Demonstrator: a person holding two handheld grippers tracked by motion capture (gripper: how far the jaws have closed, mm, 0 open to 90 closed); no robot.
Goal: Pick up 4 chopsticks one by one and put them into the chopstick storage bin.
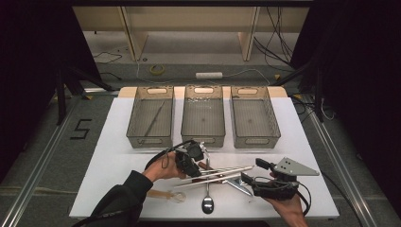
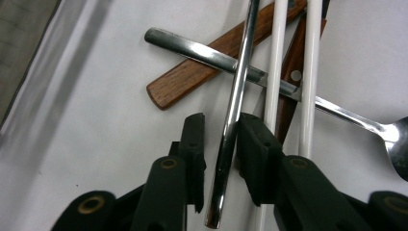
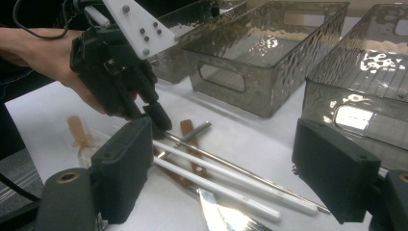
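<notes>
While the pile of cutlery lies crossed at the near middle of the white table (image 1: 118, 142), I bring the left gripper (image 2: 219, 139) down over a metal chopstick (image 2: 235, 106), which lies on top of a spoon (image 2: 211, 55), beside two white chopsticks (image 2: 276, 62) and above wooden handles (image 2: 192, 79). The jaws straddle the metal chopstick near its end, narrowed but not yet pinching: a sliver of gap shows on each side. The right gripper (image 3: 240, 168) waits nearby with its jaws spread wide and nothing between them. To do this step well, I judge that I should keep the rod centred between the pads, close squarely so it does not roll out, and avoid catching the white chopstick just beside the far jaw. A slow, level lift should free it from the spoon without dragging the pile. Of the three clear bins (image 1: 255, 120) at the far side, the left bin (image 1: 135, 120) already holds a similar rod, so it seems the likely destination.
</notes>
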